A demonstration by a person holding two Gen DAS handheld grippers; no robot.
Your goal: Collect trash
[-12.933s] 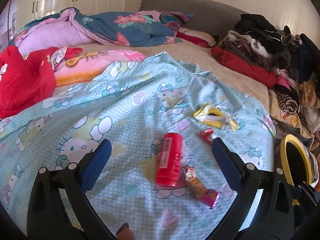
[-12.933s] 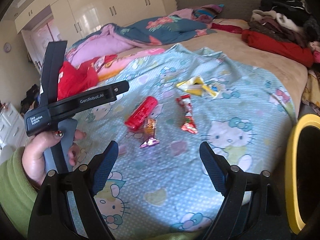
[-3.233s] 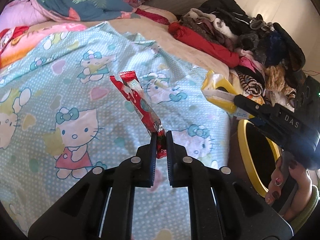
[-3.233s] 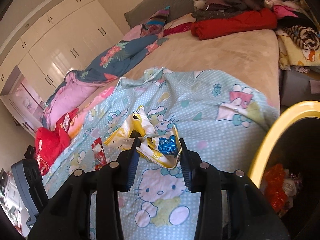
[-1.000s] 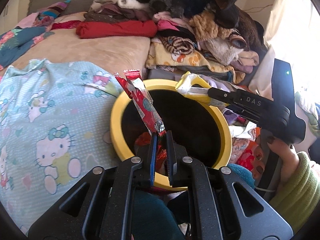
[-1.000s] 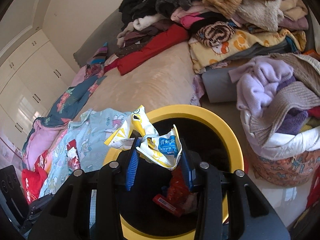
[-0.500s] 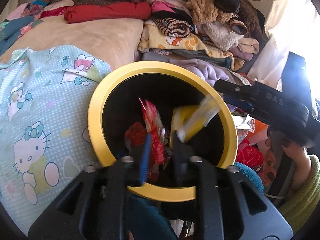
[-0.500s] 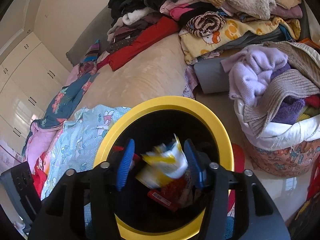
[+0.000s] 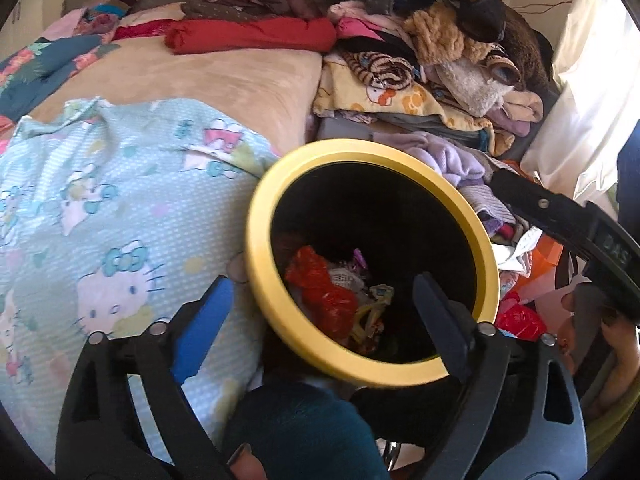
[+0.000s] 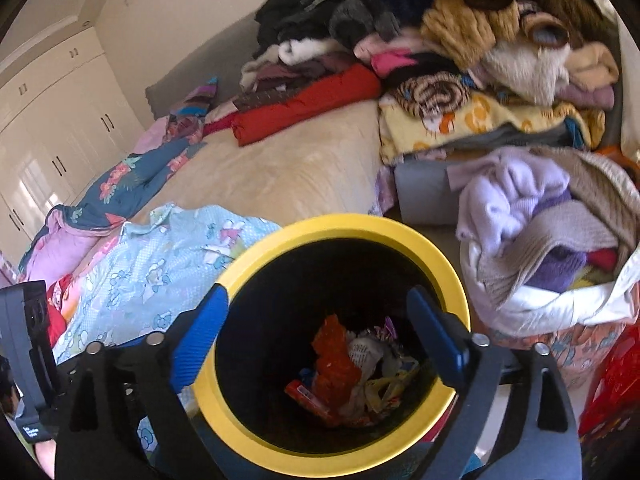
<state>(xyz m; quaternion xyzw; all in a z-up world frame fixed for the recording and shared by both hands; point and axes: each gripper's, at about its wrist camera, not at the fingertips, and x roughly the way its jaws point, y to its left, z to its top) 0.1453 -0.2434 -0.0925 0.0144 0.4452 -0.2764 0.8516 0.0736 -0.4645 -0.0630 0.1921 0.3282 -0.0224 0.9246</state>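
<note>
Bedding fills the left of both views: a pale blue cartoon-print sheet (image 9: 120, 208) on the bed, with piled clothes (image 10: 460, 48) behind. Just beside the sheet's edge stands the yellow-rimmed bin (image 9: 280, 312), dark inside. Left gripper (image 9: 320, 320) and right gripper (image 10: 316, 332) both hang over its mouth; their jaws have just been opening and stand wide with nothing between them. Trash (image 10: 352, 372), red, yellow and white wrappers, lies at the bin's bottom, below both grippers.
</note>
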